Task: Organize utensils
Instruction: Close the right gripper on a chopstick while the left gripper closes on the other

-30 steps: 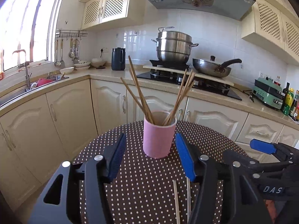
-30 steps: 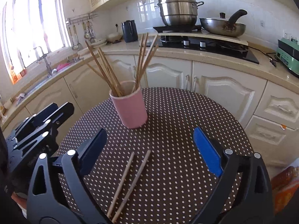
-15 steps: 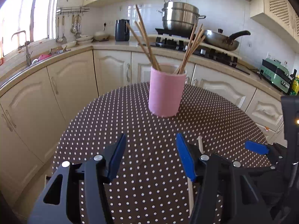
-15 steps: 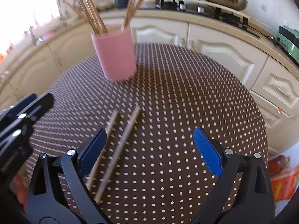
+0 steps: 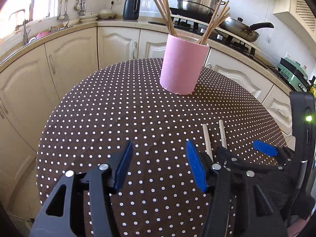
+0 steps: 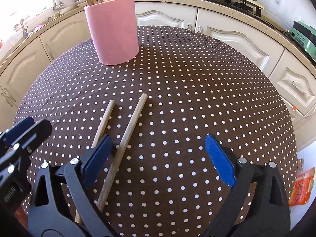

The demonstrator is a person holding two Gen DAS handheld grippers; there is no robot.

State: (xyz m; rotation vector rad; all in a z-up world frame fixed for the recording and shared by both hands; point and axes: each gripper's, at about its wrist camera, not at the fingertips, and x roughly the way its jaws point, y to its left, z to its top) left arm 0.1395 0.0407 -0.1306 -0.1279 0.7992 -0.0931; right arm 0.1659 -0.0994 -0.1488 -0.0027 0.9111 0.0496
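A pink cup [image 5: 182, 65] [image 6: 113, 29] holding several wooden chopsticks [image 5: 165, 9] stands at the far side of a round dotted table [image 5: 118, 118] [image 6: 197, 79]. Two loose chopsticks [image 6: 126, 134] lie side by side on the table; their tips show in the left wrist view [image 5: 206, 138]. My right gripper [image 6: 160, 158] is open and low over them, its left finger [image 6: 96, 158] between the two sticks. My left gripper [image 5: 158, 165] is open and empty, just left of the sticks.
Cream kitchen cabinets [image 5: 69, 59] and a counter wrap behind the table, with a stove, steel pots [image 5: 197, 0], a pan [image 5: 239, 28] and a kettle [image 5: 131, 7]. A sink [image 5: 23, 37] is at the left. An orange packet [image 6: 301, 187] lies on the floor at the right.
Both grippers have dropped lower and drawn back toward the near side of the table. The right gripper now straddles the loose chopsticks. Both stay open.
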